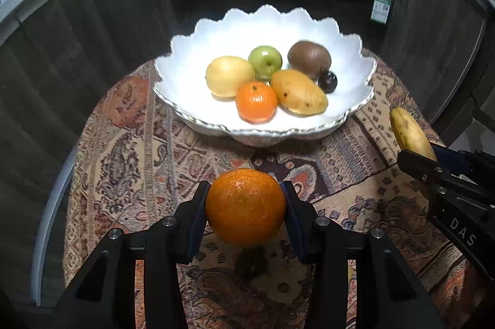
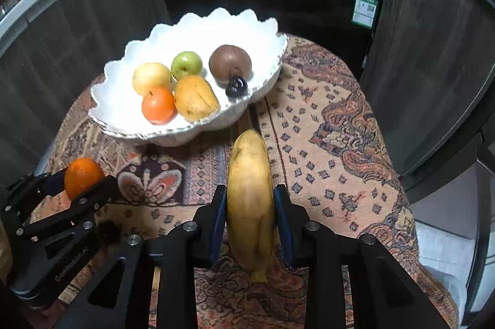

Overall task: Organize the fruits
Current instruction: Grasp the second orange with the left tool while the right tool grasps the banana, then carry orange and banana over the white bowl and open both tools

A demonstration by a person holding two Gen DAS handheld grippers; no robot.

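A patterned cloth (image 1: 130,162) covered the round table, and on its far side stood the white scalloped bowl (image 1: 216,29), well apart from both grippers. In the bowl lay six fruits, clustered and mostly touching: a brown kiwi (image 1: 309,58) at the back right, a pale yellow fruit (image 1: 229,75) at the left, a spotted yellow mango (image 1: 298,92) at the front right, a green apple (image 1: 265,61) at the back, a small orange (image 1: 256,101) at the front, and a dark plum (image 1: 328,81) tucked beside the kiwi.

The right gripper (image 2: 250,216) was clamped on a banana (image 2: 250,190). Its fingers (image 2: 218,220) pressed the banana's two sides near its lower half, spread only as wide as the fruit, and the banana's tip pointed ahead toward the bowl. It appeared raised off the cloth, near the bowl's front rim but not touching it.

The left gripper (image 1: 246,207) was clamped on a mandarin (image 1: 246,205). Its fingers (image 1: 198,214) stood moderately apart, their pads flat against the fruit's left and right flanks. The mandarin cast a shadow on the cloth beneath it, so it seemed held above the table, short of the bowl.
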